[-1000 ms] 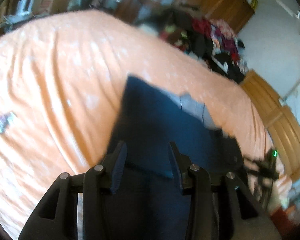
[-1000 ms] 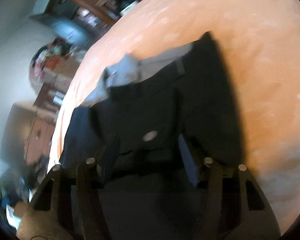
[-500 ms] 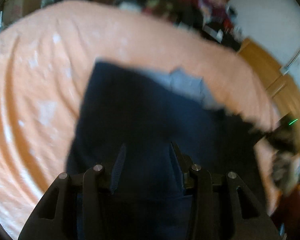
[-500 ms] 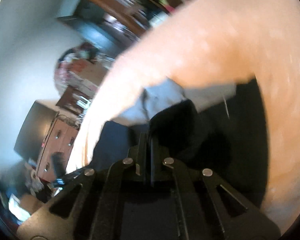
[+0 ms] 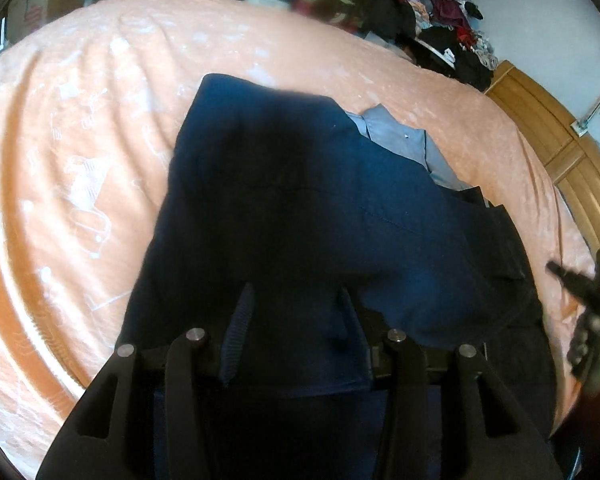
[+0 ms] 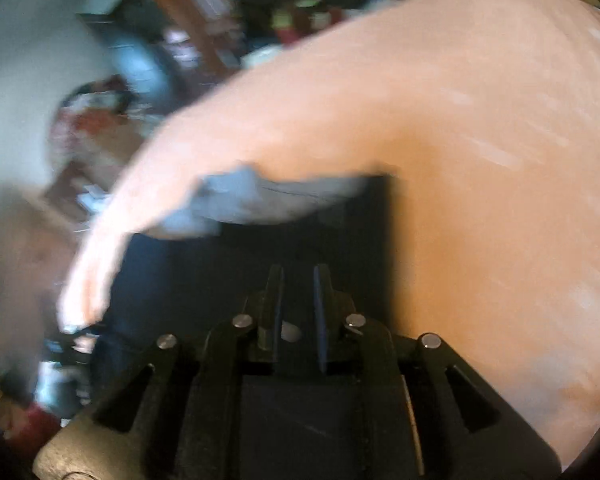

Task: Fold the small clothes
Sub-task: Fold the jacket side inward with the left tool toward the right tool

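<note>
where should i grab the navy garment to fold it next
Judging by how it lies, take the navy garment at its far-left corner, coming from the bare orange bedsheet side: that edge lies flat and free, unlike the right side with grey lining exposed.

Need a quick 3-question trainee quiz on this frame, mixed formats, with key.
1. True or false: the navy garment lies on an orange bedsheet.
2. What shows from under the garment's far edge? A) a red towel B) grey fabric C) a white sock
3. Fill in: the left gripper has its jaws ____, with garment cloth between them.

Key: 1 true. 2 B. 3 open. The right gripper shows a narrow gap between its fingers; that view is blurred, so its state is unclear.
</note>
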